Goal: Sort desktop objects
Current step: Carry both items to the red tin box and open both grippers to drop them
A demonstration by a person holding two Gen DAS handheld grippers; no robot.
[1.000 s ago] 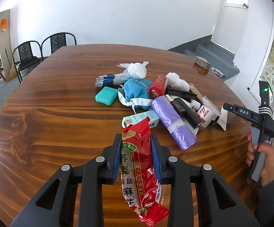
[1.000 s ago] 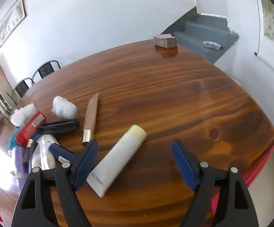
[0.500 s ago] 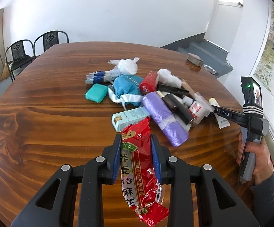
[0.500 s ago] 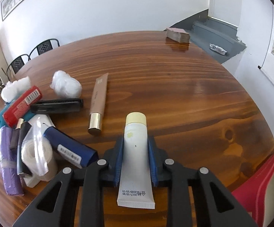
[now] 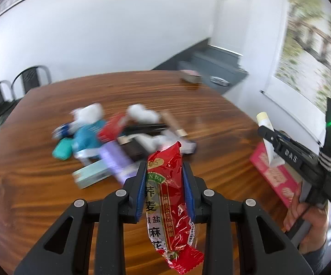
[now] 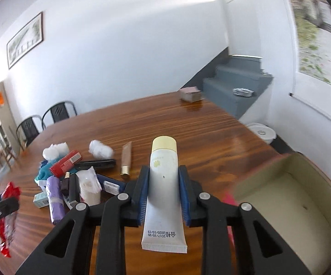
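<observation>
- The left gripper (image 5: 164, 181) was clamped on a red snack packet (image 5: 165, 197); the right gripper (image 6: 164, 190) was clamped on a white tube (image 6: 163, 183) with a pale yellow cap, both lifted clear of the wooden table (image 6: 188, 133).
- Ahead and to the left of the right tongs lay the unsorted pile (image 6: 74, 178); just to their right stood an open box (image 6: 298, 201).
- Judged risk: the smooth tube, held mid-body, might slip through the pads during a fast swing, and the crinkly packet could slide out likewise.
- A second before, the right jaws stood wide around the tube lying on the table; they had just closed on it and raised it.
</observation>
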